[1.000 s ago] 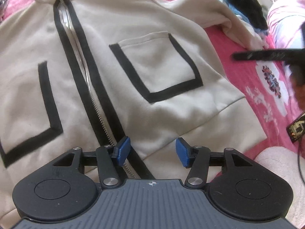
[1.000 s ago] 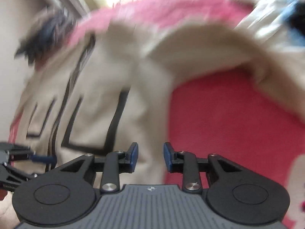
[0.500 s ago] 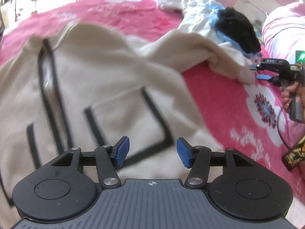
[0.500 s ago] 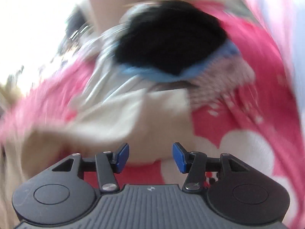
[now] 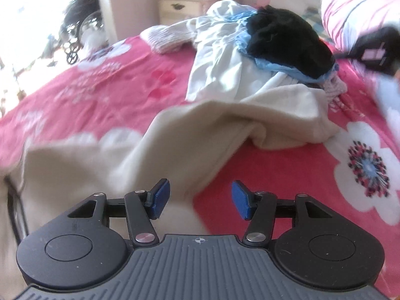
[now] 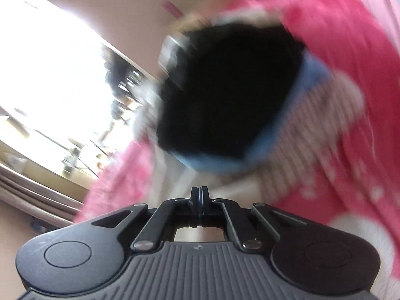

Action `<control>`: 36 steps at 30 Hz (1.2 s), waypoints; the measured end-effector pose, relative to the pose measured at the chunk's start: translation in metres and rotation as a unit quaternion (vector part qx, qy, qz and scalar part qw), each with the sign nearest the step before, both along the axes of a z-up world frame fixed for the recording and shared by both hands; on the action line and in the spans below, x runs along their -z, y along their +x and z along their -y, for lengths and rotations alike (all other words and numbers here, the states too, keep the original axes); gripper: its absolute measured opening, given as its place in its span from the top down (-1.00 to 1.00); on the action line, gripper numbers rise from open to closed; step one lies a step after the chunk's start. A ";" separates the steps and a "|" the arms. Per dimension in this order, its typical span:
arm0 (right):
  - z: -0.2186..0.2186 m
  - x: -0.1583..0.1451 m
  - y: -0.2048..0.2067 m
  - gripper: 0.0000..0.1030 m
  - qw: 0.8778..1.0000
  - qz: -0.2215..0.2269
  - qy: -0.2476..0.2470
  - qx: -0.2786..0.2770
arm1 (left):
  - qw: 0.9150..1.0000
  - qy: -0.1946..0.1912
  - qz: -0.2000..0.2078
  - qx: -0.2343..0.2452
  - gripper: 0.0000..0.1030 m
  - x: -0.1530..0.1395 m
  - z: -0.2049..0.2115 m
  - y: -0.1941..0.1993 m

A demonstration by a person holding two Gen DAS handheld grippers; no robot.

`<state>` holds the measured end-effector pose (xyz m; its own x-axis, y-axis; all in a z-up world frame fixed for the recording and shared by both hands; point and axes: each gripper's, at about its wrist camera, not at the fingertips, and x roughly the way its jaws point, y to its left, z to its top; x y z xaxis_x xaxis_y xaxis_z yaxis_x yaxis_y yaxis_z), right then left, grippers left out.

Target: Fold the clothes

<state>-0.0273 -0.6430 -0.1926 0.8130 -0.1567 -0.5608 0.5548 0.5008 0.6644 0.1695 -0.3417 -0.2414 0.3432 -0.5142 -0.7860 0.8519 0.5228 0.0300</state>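
On the pink floral bedspread (image 5: pixel 287 172) lies the cream jacket (image 5: pixel 105 165), its body spread at the lower left of the left wrist view with a strip of black trim along the far-left edge, and one sleeve (image 5: pixel 282 122) running up and right to end in a bunched cuff. Just below it, the left gripper (image 5: pixel 198 198) hovers with its blue pads (image 5: pixel 160 197) wide apart and nothing between them, one pad over the cream fabric, the other over the bedspread. Beyond the sleeve sits a heap of other clothes: a white garment (image 5: pixel 220 67), a light-blue piece (image 5: pixel 275 66) and a black one (image 5: pixel 287 37) on top, touching the sleeve's end. A pale nightstand (image 5: pixel 182 7) stands behind the bed. At the far right edge, a dark blurred shape is too smeared to tell.

From the right wrist, the view is heavily blurred. The right gripper (image 6: pixel 199 195) has its pads pressed together; whether any cloth is pinched between them cannot be told. Ahead of it the black garment (image 6: pixel 230 90) looms, edged in blue (image 6: pixel 212 162).
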 end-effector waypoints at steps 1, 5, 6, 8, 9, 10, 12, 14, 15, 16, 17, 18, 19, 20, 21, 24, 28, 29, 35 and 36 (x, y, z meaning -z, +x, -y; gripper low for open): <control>0.001 -0.016 -0.001 0.98 1.000 0.014 -0.015 0.002 | 1.000 0.004 0.005 0.005 -0.07 0.002 0.009 0.002; 0.014 -0.054 0.003 0.98 0.998 0.001 -0.061 0.003 | 0.999 0.018 0.021 0.021 -0.07 0.007 0.035 0.007; 0.015 -0.054 0.008 0.94 0.997 -0.027 -0.071 -0.006 | 0.999 0.019 0.022 0.021 -0.07 0.007 0.038 0.008; 0.011 -0.039 0.012 0.58 0.995 -0.076 -0.069 -0.017 | 0.999 0.022 0.024 0.023 -0.08 0.009 0.042 0.007; 0.007 -0.028 0.013 0.36 0.993 -0.096 -0.064 -0.025 | 0.999 0.024 0.026 0.023 -0.09 0.010 0.044 0.007; 0.004 -0.015 0.014 0.01 0.992 -0.110 -0.056 -0.030 | 0.999 0.026 0.028 0.024 -0.09 0.012 0.045 0.007; -0.001 0.017 0.016 -0.02 0.991 -0.129 -0.028 -0.032 | 0.998 0.037 0.035 0.029 -0.10 0.017 0.047 0.006; -0.003 0.051 0.016 -0.02 0.989 -0.143 0.011 -0.027 | 0.997 0.047 0.044 0.033 -0.10 0.022 0.050 0.007; -0.003 0.069 0.017 -0.02 0.988 -0.149 0.034 -0.021 | 0.997 0.052 0.049 0.034 -0.10 0.024 0.052 0.008; -0.001 0.083 0.017 -0.02 0.987 -0.147 0.061 -0.019 | 0.997 0.054 0.053 0.034 -0.10 0.025 0.054 0.009; 0.000 0.096 0.016 0.04 0.986 -0.143 0.090 -0.017 | 0.996 0.057 0.055 0.032 -0.10 0.026 0.055 0.010; -0.002 0.101 0.014 0.12 0.986 -0.131 0.101 -0.018 | 0.996 0.058 0.053 0.031 -0.10 0.026 0.057 0.012; -0.006 0.104 0.011 0.46 0.987 -0.116 0.107 -0.021 | 0.996 0.059 0.052 0.030 -0.10 0.026 0.058 0.014; -0.009 0.101 0.009 0.98 0.988 -0.108 0.105 -0.022 | 0.996 0.060 0.052 0.030 -0.10 0.025 0.058 0.015; -0.011 0.093 0.005 0.98 0.990 -0.096 0.098 -0.019 | 0.996 0.061 0.052 0.030 -0.10 0.025 0.059 0.015; -0.013 0.066 -0.003 0.98 0.995 -0.066 0.071 -0.012 | 0.996 0.061 0.050 0.033 -0.10 0.024 0.060 0.016; -0.006 0.031 0.000 0.99 0.997 -0.073 0.022 -0.016 | 0.996 0.059 0.049 0.042 -0.10 0.023 0.056 0.015; -0.005 0.023 0.001 0.99 0.997 -0.075 0.010 -0.017 | 0.996 0.060 0.050 0.043 -0.10 0.023 0.056 0.016; -0.001 0.014 0.009 -0.12 0.992 -0.116 -0.022 -0.036 | 0.997 0.061 0.046 0.025 -0.10 0.029 0.058 0.020; -0.002 0.029 0.012 -0.12 0.990 -0.135 -0.011 -0.044 | 0.997 0.062 0.048 0.024 -0.10 0.030 0.059 0.021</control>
